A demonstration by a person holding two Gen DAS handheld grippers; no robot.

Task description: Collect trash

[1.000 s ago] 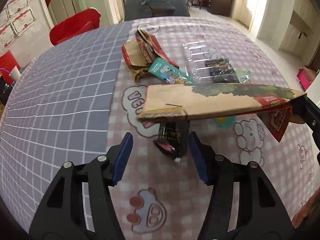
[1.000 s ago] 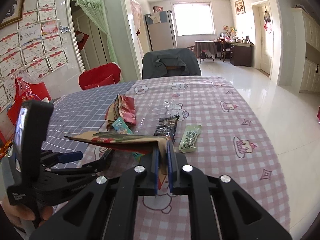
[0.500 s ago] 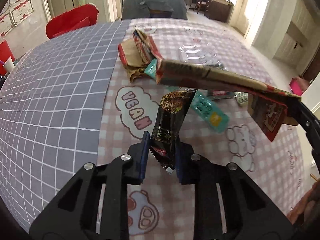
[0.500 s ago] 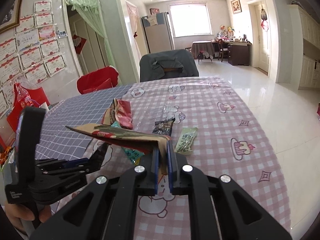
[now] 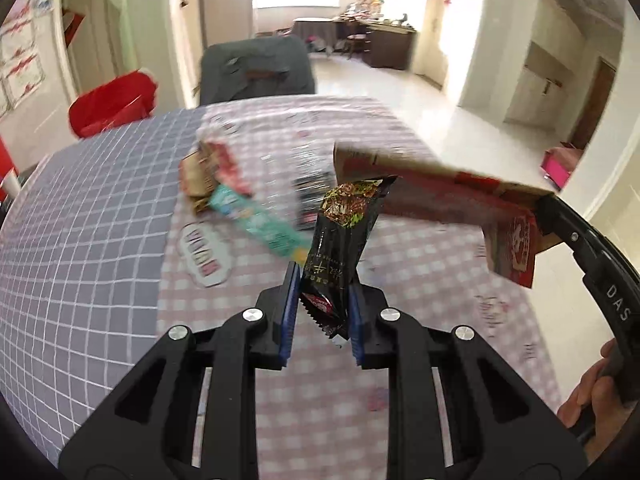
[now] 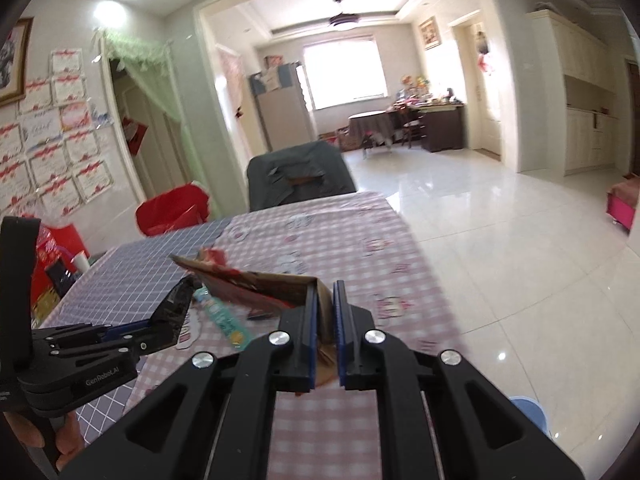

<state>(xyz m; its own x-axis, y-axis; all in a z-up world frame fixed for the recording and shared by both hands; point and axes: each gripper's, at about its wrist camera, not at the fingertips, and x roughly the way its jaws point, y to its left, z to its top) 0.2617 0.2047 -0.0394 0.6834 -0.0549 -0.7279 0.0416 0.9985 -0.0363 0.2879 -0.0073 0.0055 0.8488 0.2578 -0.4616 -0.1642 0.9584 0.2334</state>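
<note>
My left gripper [image 5: 322,310] is shut on a black snack wrapper [image 5: 344,236] with gold and red print, lifted clear of the table and standing up between the blue pads. My right gripper [image 6: 325,322] is shut on a flattened brown paper bag [image 6: 256,284] with red print, held out above the table; the same bag [image 5: 432,196] stretches across the left wrist view. On the pink checked tablecloth [image 5: 420,264] lie a teal wrapper [image 5: 256,220], a crumpled brown and red bag [image 5: 208,172] and a dark packet [image 5: 312,184], all blurred.
A grey-covered chair [image 6: 298,178] and a red chair [image 6: 172,210] stand at the table's far side. The left half of the table has a grey grid cloth [image 5: 80,248]. A tiled floor [image 6: 500,248] lies to the right, with a pale blue bin rim [image 6: 530,412] low down.
The left gripper closed on the black wrapper and lifted it off the table. Both grippers rose and drew back, and the paper bag moved up with the right one.
</note>
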